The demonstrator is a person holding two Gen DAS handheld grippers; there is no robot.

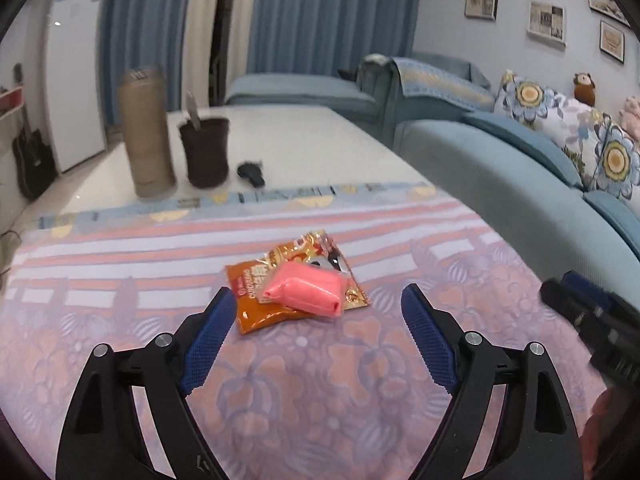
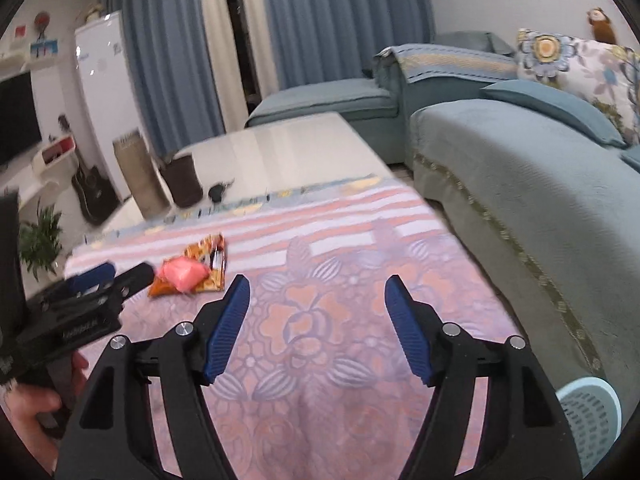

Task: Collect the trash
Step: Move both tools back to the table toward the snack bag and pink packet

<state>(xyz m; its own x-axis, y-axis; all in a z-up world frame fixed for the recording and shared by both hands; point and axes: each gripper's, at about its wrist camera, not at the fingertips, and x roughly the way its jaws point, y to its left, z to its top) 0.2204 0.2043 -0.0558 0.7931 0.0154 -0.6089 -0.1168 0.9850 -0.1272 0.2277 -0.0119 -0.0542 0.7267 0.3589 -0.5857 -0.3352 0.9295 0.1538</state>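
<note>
- Lying on our pink floral cloth (image 1: 280, 400) is an orange snack wrapper (image 1: 256, 304), with a pink packet (image 1: 308, 290) resting on top of it and touching it.
- We hold the left gripper (image 1: 318, 300) low over the cloth, its blue pads (image 1: 208, 340) spread wide and holding nothing; the wrapper and pink packet sit just ahead, between the fingertips.
- Our right gripper (image 2: 316, 288) is off to the right of the trash, fingers also wide apart and empty, over bare cloth; in its view the wrapper (image 2: 204, 264) and packet (image 2: 184, 274) lie to the left.
- Beyond the cloth on the white table (image 1: 304, 148) we see a tall tan cylinder (image 1: 146, 132), a dark cup (image 1: 206, 152) and a small black object (image 1: 250, 172).
- A teal sofa (image 2: 520, 184) runs along the right side, and a pale blue perforated basket (image 2: 588, 416) sits at the lower right of the right wrist view.
</note>
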